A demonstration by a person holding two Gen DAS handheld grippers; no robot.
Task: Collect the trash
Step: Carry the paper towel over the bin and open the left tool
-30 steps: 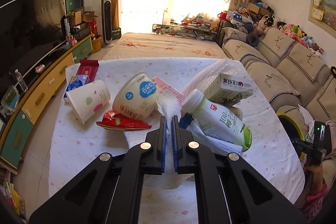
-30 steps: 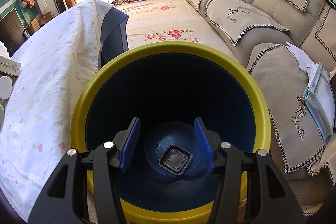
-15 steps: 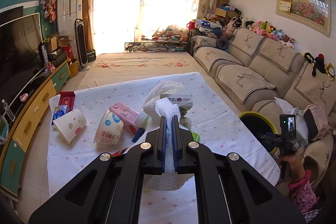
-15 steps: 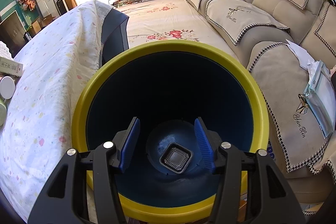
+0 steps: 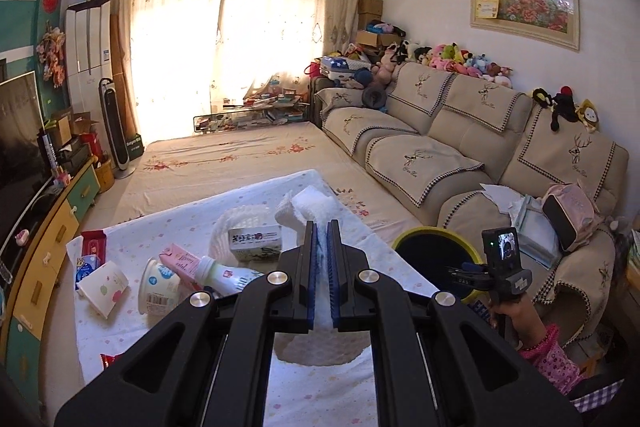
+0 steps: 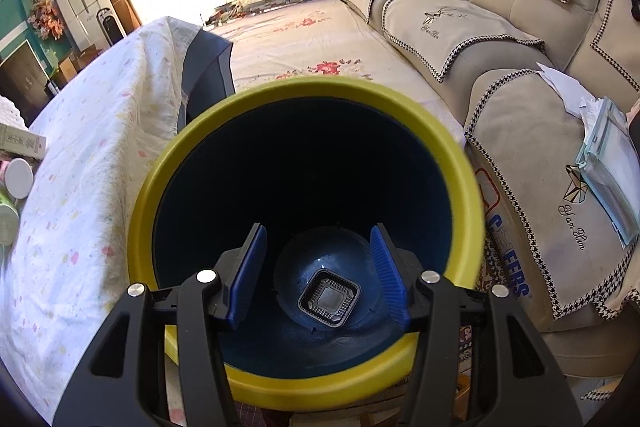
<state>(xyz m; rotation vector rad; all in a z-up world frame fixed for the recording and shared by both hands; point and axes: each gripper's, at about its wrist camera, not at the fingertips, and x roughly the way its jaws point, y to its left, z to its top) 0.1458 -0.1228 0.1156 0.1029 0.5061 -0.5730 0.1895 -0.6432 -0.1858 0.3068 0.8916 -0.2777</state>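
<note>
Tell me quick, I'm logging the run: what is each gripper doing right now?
Left gripper: closed on a white tissue.
Right gripper: open, holding nothing, over the yellow-rimmed bin.

A bench (image 5: 256, 403) under a white, pastel-dotted cloth carries the litter. On it lie a paper cup (image 5: 103, 289), a yogurt tub (image 5: 158, 285), a pink carton (image 5: 182, 261), a white bottle (image 5: 226, 275), a small box (image 5: 256, 242) and a red packet (image 5: 94, 245).

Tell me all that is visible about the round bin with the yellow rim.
The round bin with the yellow rim looks like smooth plastic: thick yellow lip, dark blue inner wall. It stands upright between the cloth-covered table and the beige sofa. On its bottom lies one small black square plastic tray; nothing else shows inside. The right gripper hangs open above its mouth, touching nothing.
</note>
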